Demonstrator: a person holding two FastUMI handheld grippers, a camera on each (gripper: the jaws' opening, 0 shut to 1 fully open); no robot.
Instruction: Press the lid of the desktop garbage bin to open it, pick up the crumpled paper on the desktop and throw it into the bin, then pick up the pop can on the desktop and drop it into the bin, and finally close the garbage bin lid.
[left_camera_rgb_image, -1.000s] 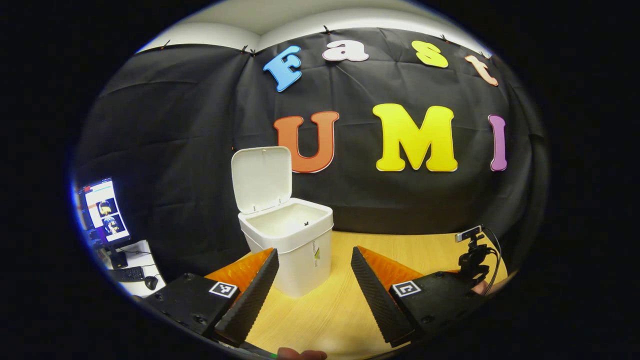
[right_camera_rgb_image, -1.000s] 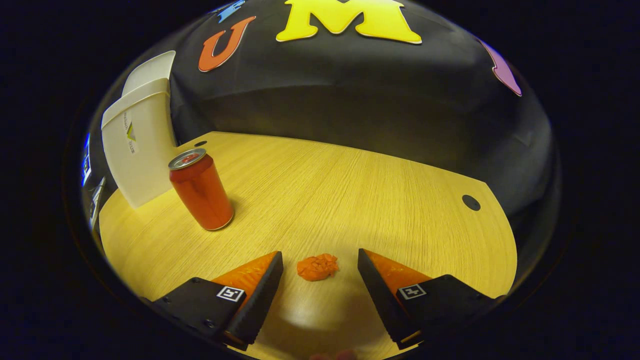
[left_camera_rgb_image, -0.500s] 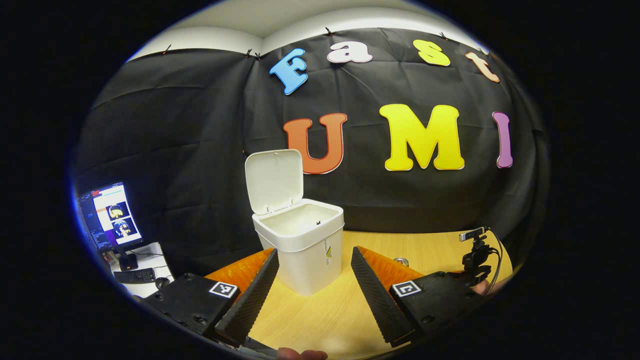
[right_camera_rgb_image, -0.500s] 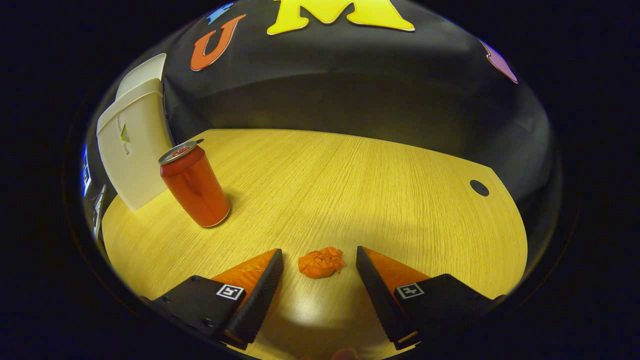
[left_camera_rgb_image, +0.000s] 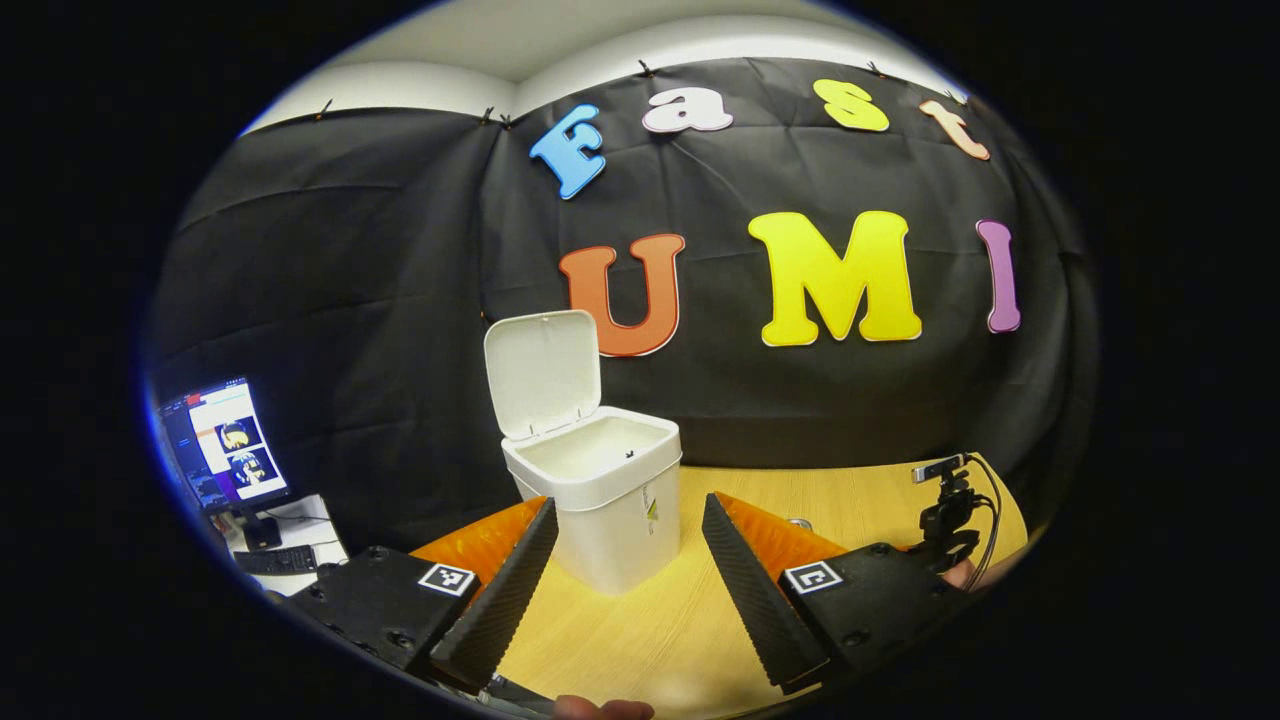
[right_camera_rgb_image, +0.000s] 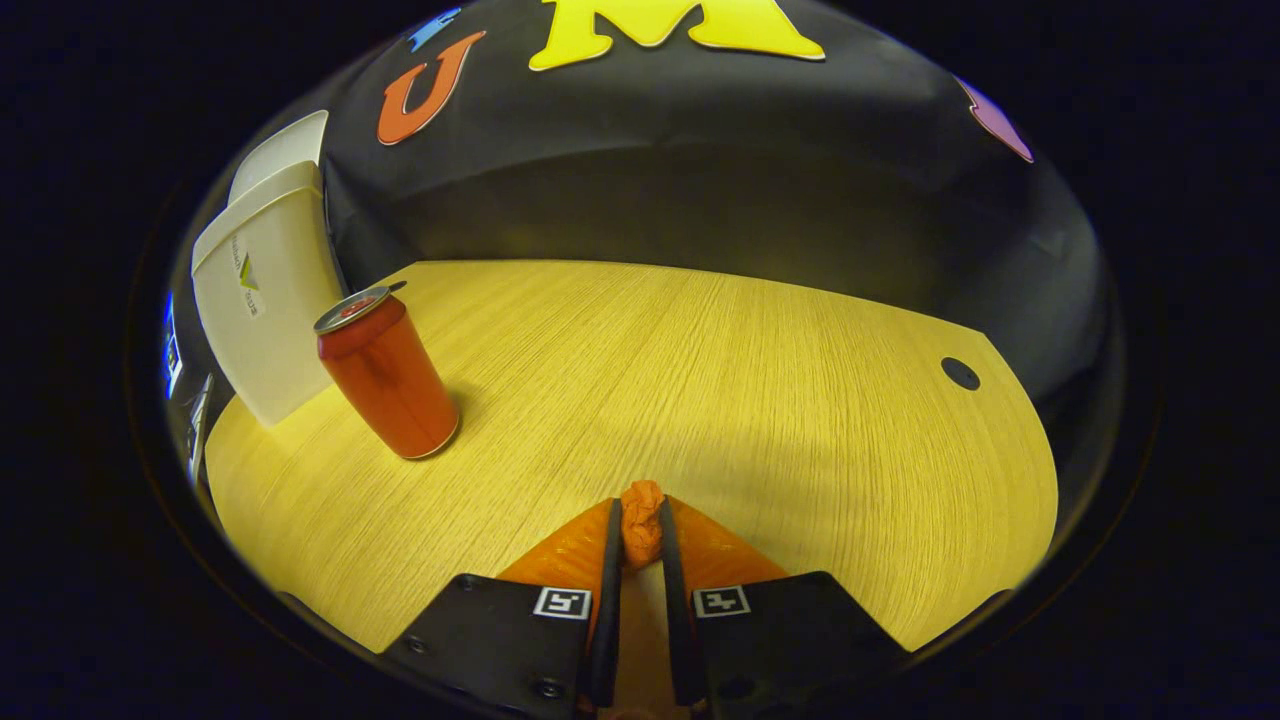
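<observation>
In the right gripper view, my right gripper (right_camera_rgb_image: 640, 520) is shut on the orange crumpled paper (right_camera_rgb_image: 641, 518), squeezed between both fingertips just above the wooden desktop (right_camera_rgb_image: 760, 380). A red pop can (right_camera_rgb_image: 387, 374) stands upright to the left, with the white garbage bin (right_camera_rgb_image: 262, 290) behind it. In the left gripper view, the bin (left_camera_rgb_image: 610, 490) stands on the desk with its lid (left_camera_rgb_image: 541, 370) raised and its inside bare. My left gripper (left_camera_rgb_image: 625, 545) hangs open in front of the bin, touching nothing.
A small black camera on a stand (left_camera_rgb_image: 945, 500) sits at the desk's right edge. A monitor (left_camera_rgb_image: 222, 445) and a keyboard stand on a side table at the far left. A dark round hole (right_camera_rgb_image: 960, 373) marks the desktop's right side.
My right gripper has closed on the crumpled paper, which lay loose between its open fingers before. The left gripper drifted slightly, still open.
</observation>
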